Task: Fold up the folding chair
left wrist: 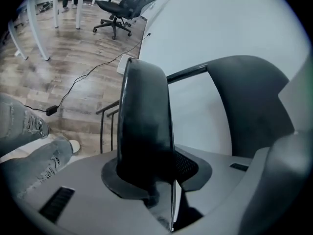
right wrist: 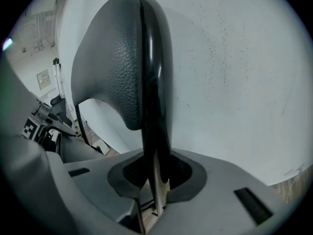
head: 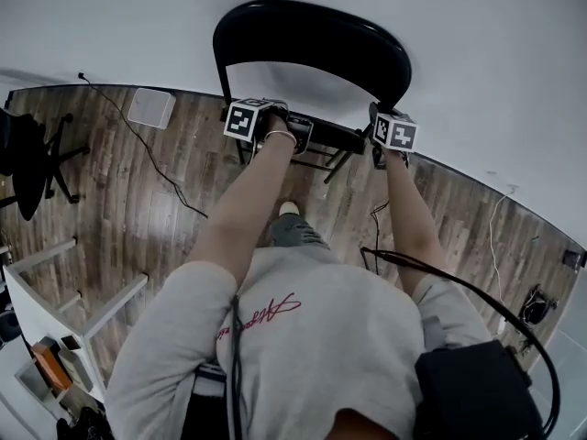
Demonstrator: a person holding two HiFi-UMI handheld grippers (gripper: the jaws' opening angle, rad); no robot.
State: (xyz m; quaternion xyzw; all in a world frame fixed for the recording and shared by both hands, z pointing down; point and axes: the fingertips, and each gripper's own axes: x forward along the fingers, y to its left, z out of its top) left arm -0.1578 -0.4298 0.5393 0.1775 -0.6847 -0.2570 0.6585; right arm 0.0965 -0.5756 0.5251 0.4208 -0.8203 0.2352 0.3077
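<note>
Against the white wall, head view: black folding chair stands on the wood floor, backrest uppermost in frame. Seat shows just below the backrest, seen nearly edge-on. Left gripper is at the chair's left seat corner and right gripper at its right corner. Both of the person's arms reach out to the chair.

Left gripper view: left gripper is closed on the seat, which rises upright from between the jaws. Backrest is just beyond the seat, to its right. Office chair stands well apart from the folding chair. A cable crosses the floor between them.

Right gripper view: right gripper is clamped on the seat. The seat's textured pad faces left and its glossy underside faces the wall. Jaws are nearly together, with the seat edge pinched between them.
</note>
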